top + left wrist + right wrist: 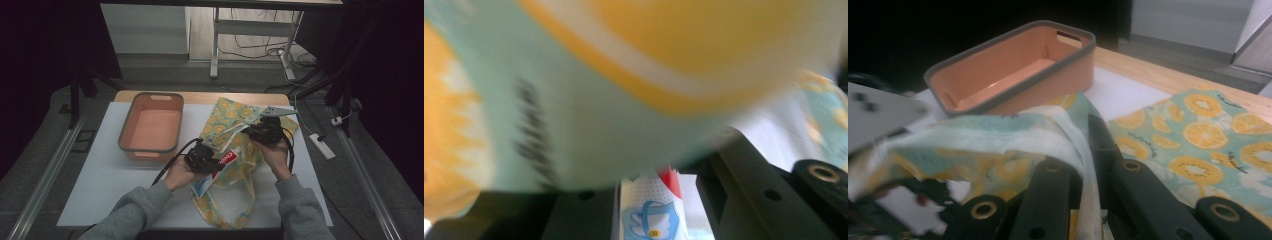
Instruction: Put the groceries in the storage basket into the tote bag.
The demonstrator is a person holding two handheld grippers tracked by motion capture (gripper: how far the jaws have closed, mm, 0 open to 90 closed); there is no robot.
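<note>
Grey-sleeved forearms are working a toothpaste tube into a citrus-print cloth tote bag.
Left gripper (206,159) is holding the toothpaste tube (214,170) narrowly at the bag (235,131) mouth; the tube's long axis is running from near-left up toward the far-right opening, nozzle end leading, so the left hand is the nearer one. Right gripper (264,131) is pinching the bag's upper hem (1068,131) shut-tight, lifting the mouth open. Bag is soft, floppy cotton with orange slices on teal; tube is glossy white plastic with red-blue print (651,215). Rigid salmon plastic basin (151,126), grey-rimmed, is sitting just left of the bag on the white-topped table (100,170).
</note>
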